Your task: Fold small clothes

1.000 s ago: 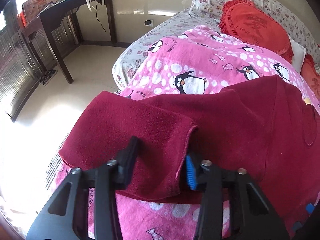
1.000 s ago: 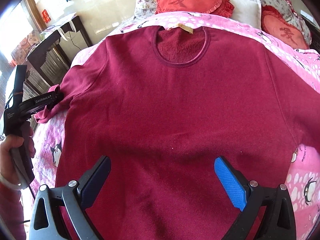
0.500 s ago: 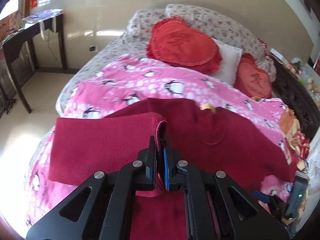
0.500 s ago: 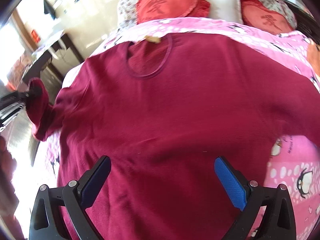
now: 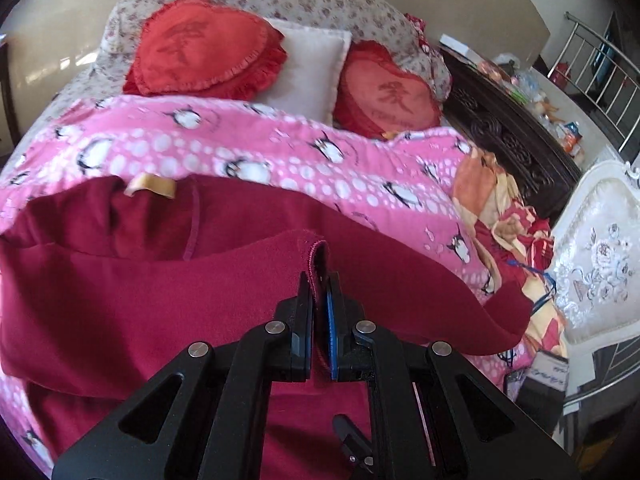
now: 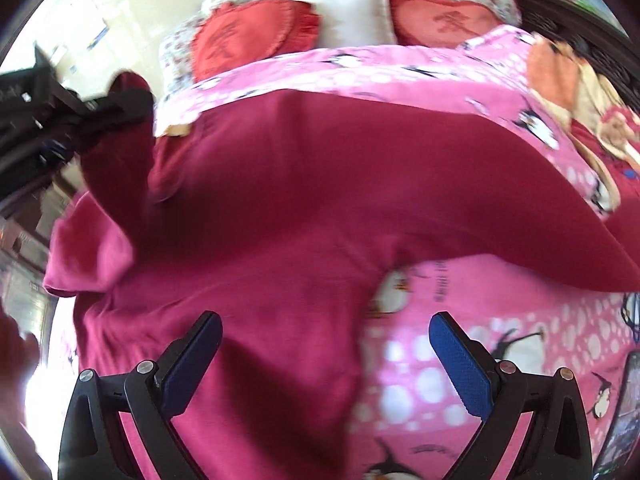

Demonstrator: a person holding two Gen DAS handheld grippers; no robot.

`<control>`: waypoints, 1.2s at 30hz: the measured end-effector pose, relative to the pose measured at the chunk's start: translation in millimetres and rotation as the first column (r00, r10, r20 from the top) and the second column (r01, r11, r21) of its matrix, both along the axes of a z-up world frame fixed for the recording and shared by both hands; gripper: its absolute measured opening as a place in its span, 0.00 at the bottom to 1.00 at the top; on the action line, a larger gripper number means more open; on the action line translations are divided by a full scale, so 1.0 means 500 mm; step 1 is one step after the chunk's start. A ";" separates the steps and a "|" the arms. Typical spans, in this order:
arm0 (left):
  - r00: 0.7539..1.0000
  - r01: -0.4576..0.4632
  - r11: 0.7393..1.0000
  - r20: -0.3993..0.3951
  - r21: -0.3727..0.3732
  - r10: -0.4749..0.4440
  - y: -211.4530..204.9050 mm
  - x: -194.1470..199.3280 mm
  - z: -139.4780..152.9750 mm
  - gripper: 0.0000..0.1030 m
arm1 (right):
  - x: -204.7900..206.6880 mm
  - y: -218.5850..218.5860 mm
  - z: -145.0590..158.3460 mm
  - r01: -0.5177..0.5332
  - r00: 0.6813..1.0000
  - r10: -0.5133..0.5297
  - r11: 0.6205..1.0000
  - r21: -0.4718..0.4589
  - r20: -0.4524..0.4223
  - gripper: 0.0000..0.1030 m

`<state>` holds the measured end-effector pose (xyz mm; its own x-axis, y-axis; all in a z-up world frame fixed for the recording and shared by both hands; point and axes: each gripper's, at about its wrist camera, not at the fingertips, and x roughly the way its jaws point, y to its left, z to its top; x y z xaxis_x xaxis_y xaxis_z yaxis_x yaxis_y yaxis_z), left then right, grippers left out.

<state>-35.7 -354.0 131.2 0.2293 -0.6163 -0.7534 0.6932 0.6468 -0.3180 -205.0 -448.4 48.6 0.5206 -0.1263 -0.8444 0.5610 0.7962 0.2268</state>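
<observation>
The left gripper (image 5: 319, 280) is seen clamped narrow on the cuff edge of a sleeve (image 5: 168, 280), the stitched hem pinched between its 2 pads and standing up just above them. That sleeve belongs to the maroon sweater (image 6: 320, 184), which is spread across the pink penguin blanket (image 6: 460, 356) on the bed, and the sleeve is draped over the sweater's chest, partly covering the neckline and its tan label (image 5: 151, 186). The other sleeve is stretched out to the right over the blanket. The right gripper (image 6: 325, 334) is held wide apart with nothing between its blue pads, poised above the sweater's lower body and the blanket beside it. 2 red heart cushions (image 5: 208, 56) and a white pillow (image 5: 308, 72) are seen at the headboard end
</observation>
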 end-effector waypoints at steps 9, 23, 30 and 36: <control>0.993 0.078 0.997 -0.085 0.021 -0.076 0.015 0.001 -0.045 0.21 | -0.033 -0.048 0.006 0.054 0.998 -0.054 0.998 0.021 0.022 1.00; 0.924 -0.375 0.922 0.118 0.097 0.364 0.414 0.079 -0.056 0.73 | 0.112 -0.027 0.056 -0.086 0.991 0.105 0.977 -0.193 0.089 0.88; 0.891 -0.455 0.871 0.097 0.189 0.444 0.474 0.115 -0.136 0.73 | 0.179 -0.049 0.038 -0.185 0.976 0.199 0.971 -0.153 0.086 0.07; 0.888 -0.455 0.862 0.050 0.222 0.456 0.468 0.128 -0.175 0.73 | 0.167 -0.064 0.060 -0.123 0.987 0.145 0.957 -0.262 0.067 0.06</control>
